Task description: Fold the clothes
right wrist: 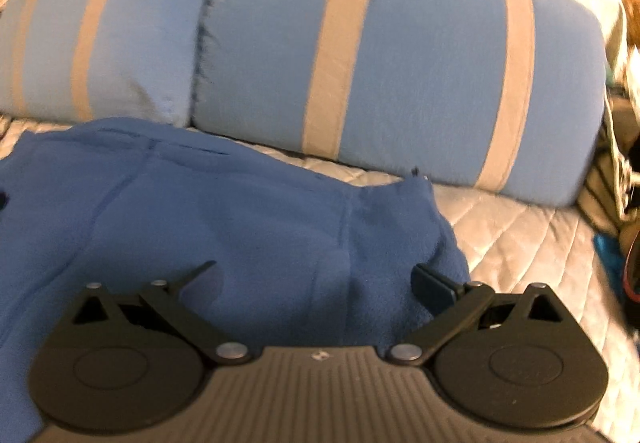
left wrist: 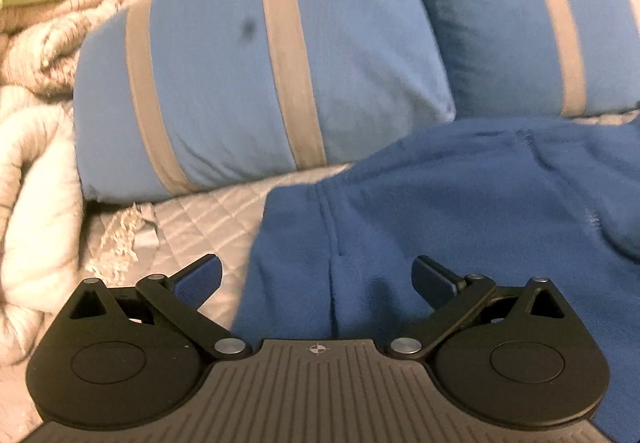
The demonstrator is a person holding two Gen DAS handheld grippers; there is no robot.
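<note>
Meanwhile, on a quilted bed cover | blue fleece garment lies spread below two striped pillows | left gripper and right gripper both spread wide, empty | advice: pinch matching edges, lift evenly.

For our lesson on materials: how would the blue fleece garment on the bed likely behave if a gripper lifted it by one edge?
The blue garment lies in soft rumples, so it would probably droop. Its fuzzy surface suggests good grip, and it looks light.
</note>
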